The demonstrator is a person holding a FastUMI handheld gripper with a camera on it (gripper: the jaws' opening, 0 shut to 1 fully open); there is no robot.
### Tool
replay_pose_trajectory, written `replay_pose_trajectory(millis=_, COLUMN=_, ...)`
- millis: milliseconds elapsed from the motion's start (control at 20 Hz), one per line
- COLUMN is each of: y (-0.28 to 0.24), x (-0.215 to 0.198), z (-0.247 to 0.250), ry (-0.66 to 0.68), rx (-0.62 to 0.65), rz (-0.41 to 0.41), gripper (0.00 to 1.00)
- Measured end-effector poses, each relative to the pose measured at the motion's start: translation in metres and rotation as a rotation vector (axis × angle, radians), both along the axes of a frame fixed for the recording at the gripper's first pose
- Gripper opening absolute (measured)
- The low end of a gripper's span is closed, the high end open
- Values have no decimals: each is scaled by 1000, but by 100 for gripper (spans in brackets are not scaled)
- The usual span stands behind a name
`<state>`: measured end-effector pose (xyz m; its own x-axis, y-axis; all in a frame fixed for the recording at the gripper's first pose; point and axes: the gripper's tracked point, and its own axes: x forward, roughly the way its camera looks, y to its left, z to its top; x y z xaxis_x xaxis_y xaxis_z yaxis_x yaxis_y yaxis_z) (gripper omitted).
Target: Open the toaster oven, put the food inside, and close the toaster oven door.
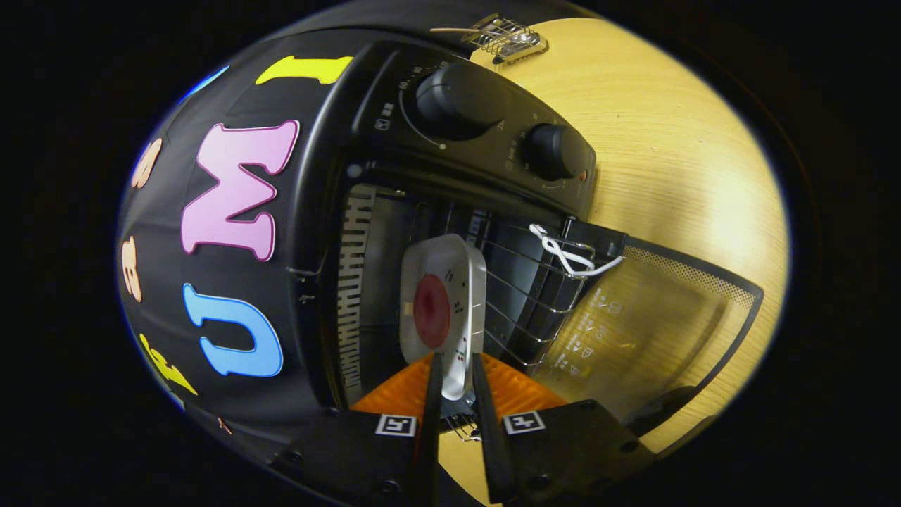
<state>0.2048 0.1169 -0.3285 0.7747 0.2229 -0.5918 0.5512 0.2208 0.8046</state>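
A black toaster oven (450,162) stands open, and its glass door (647,331) is folded down flat over the wooden table (676,141). A white rounded plate (457,274) carrying a round dark-red piece of food (431,310) reaches into the oven cavity, over the wire rack (535,289). My gripper (457,359) is shut on the plate's near rim, with one finger on each face of it. The plate stands just ahead of the fingers and hides the back of the cavity.
Two round knobs (457,98) (556,151) sit on the oven's control panel beside the cavity. A white tie (570,257) is looped on the rack's front edge. A small wire holder (507,35) lies on the table beyond the oven.
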Motion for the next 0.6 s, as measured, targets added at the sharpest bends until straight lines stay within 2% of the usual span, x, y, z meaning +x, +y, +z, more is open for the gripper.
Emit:
replay_pose_trajectory(millis=50, y=1, x=-2, z=5, ry=-7, rx=2, rz=10, gripper=50)
replay_pose_trajectory(millis=200, y=13, x=-28, z=11, ry=3, rx=-26, rz=71, gripper=97)
replay_pose_trajectory(millis=250, y=14, x=-38, z=12, ry=4, rx=-51, rz=90, gripper=99)
replay_pose_trajectory(millis=500, y=27, x=-87, z=27, ry=-8, rx=-131, rz=185, gripper=98)
replay_pose_trajectory(millis=600, y=34, x=-105, z=32, ry=-30, rx=-210, rz=270, gripper=98)
